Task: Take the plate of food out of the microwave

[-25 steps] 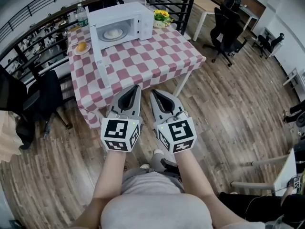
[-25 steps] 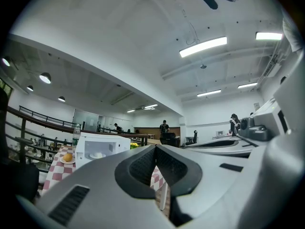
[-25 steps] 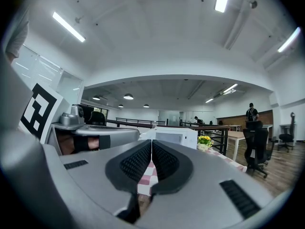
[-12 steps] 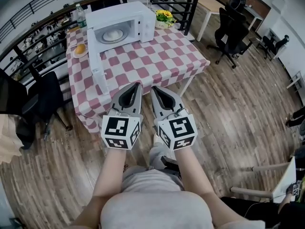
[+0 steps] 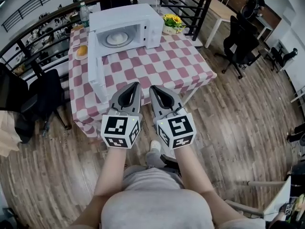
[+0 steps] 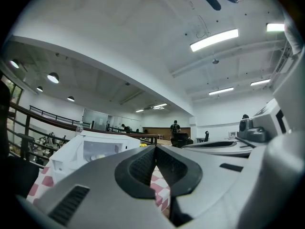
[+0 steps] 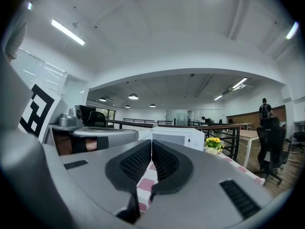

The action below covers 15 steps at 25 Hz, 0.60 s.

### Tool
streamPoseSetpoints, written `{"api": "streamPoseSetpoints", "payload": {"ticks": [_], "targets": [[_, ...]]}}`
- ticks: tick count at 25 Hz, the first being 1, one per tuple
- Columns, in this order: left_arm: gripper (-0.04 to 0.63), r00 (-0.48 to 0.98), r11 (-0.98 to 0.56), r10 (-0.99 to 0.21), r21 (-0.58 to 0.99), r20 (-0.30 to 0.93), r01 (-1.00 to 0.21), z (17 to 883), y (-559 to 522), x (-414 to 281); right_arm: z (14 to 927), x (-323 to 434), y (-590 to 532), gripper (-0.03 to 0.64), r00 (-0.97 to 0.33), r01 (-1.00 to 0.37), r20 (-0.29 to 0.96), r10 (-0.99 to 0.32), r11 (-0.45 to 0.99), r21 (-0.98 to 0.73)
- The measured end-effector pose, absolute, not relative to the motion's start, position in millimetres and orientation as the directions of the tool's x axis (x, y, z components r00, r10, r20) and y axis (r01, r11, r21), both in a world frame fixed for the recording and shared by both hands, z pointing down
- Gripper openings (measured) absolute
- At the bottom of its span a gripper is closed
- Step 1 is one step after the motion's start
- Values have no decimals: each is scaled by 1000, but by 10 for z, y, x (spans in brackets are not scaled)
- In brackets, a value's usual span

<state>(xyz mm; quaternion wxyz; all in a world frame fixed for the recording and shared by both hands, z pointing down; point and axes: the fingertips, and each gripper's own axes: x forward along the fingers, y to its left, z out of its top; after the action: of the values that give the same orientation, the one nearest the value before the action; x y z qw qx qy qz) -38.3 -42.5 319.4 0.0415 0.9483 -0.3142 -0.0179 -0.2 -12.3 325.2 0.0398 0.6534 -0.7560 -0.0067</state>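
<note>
An open-plan office, seemingly on a gallery level — black swivel chairs (image 5: 240, 44) stand on a wood-plank floor (image 5: 238, 118) near a white desk (image 5: 224, 6), and a black railing (image 5: 199, 13) edges the space. Long strip lights (image 6: 214, 39) run across the white ceiling, and a person (image 7: 263, 109) stands among the distant desks.

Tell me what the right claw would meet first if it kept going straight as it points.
Most likely the white microwave oven, near its open front: the shut right claw lines up with it across the red-and-white checked tablecloth. Nothing seems to stand between, though depth is hard to judge.
</note>
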Motion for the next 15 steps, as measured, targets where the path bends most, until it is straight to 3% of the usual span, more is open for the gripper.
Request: {"api": "streamPoseSetpoints", "payload": {"ticks": [15], "targets": [[3,714,-711,-700,76,9,-699,3231,-1300,259,3340,687,-1046,28,-270,-963,57,-961,271,6]]}}
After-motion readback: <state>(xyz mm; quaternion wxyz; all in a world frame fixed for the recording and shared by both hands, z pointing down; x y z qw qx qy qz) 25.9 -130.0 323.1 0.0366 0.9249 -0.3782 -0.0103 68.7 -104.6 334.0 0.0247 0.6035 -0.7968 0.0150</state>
